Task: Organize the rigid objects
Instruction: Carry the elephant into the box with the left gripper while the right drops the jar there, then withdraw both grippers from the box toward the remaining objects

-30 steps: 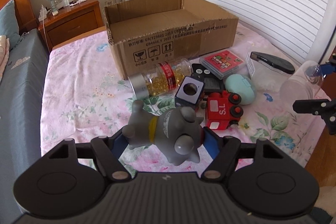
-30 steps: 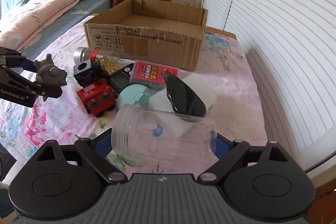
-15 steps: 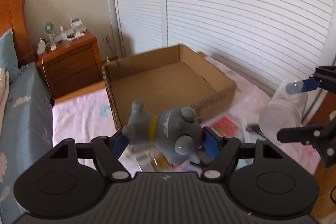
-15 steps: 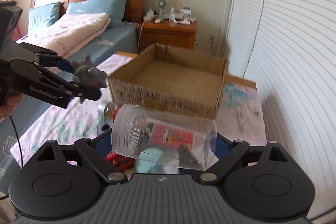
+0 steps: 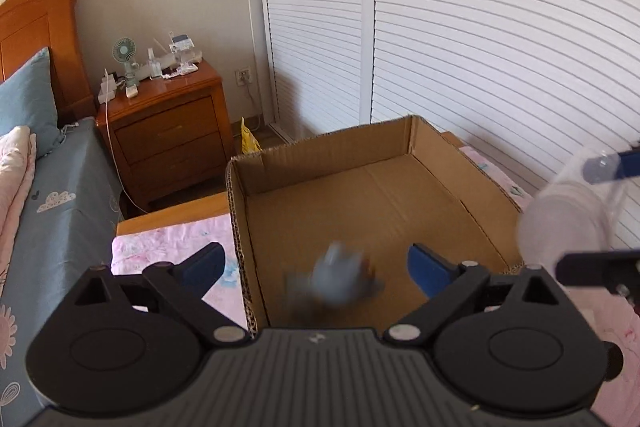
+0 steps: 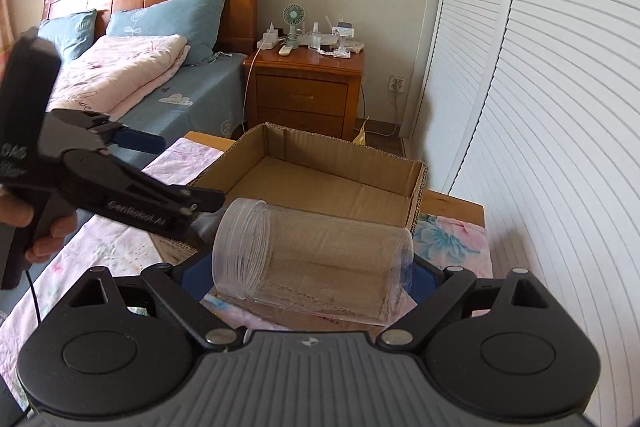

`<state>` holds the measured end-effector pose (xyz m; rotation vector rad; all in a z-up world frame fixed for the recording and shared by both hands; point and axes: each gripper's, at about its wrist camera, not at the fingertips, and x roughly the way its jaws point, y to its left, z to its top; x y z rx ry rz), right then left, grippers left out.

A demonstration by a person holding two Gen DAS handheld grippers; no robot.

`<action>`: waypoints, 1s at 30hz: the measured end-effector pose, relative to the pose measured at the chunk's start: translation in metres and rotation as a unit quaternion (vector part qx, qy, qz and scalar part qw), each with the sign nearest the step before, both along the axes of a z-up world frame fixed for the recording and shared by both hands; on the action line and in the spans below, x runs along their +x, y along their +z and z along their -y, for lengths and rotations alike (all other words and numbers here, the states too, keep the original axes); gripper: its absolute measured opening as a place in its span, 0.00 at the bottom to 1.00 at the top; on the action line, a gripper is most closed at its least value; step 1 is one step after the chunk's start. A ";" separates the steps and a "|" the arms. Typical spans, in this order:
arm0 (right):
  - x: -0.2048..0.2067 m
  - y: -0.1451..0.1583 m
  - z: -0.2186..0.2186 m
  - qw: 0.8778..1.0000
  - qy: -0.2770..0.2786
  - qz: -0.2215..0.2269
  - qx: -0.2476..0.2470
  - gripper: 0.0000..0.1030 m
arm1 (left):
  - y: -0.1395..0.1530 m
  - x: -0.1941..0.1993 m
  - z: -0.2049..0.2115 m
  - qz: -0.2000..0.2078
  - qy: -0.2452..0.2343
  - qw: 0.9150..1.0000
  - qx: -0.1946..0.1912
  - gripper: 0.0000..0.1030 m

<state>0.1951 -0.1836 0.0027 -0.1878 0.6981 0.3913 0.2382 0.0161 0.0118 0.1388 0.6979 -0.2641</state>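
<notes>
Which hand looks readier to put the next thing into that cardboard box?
Right, probably. The right gripper is shut on the clear jar beside the cardboard box, while the left gripper is open, its grey toy a blur inside the box.

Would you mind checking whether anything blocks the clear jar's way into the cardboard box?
Nothing visible does. The clear jar, held in the right tool, hangs beside the open cardboard box; the left tool stays off to one side.

Our left gripper (image 5: 316,263) and right gripper (image 6: 308,275) are matte black, with ribbed grey housings, round side discs, silver screws and blue-padded fingers (image 5: 430,267). White "GenRobot.AI" lettering marks one arm; bare skin wraps a handle at nine o'clock.
</notes>
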 end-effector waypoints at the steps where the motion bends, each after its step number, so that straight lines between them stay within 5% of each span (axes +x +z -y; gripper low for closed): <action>1: 0.005 -0.002 -0.001 1.000 0.000 -0.004 -0.001 0.93 | 0.000 -0.003 -0.002 -0.003 0.002 1.000 -0.002 0.95; 8: 0.047 -0.013 -0.015 1.000 0.000 -0.023 -0.007 0.93 | 0.000 -0.046 -0.010 0.006 0.011 1.000 0.021 0.95; 18: 0.118 -0.029 -0.028 0.999 -0.033 -0.033 -0.009 1.00 | -0.018 -0.094 -0.026 -0.018 0.022 0.999 -0.021 0.96; 30: 0.063 -0.025 -0.016 0.998 -0.031 -0.045 -0.022 1.00 | -0.030 -0.111 -0.016 -0.029 0.005 0.999 -0.025 0.97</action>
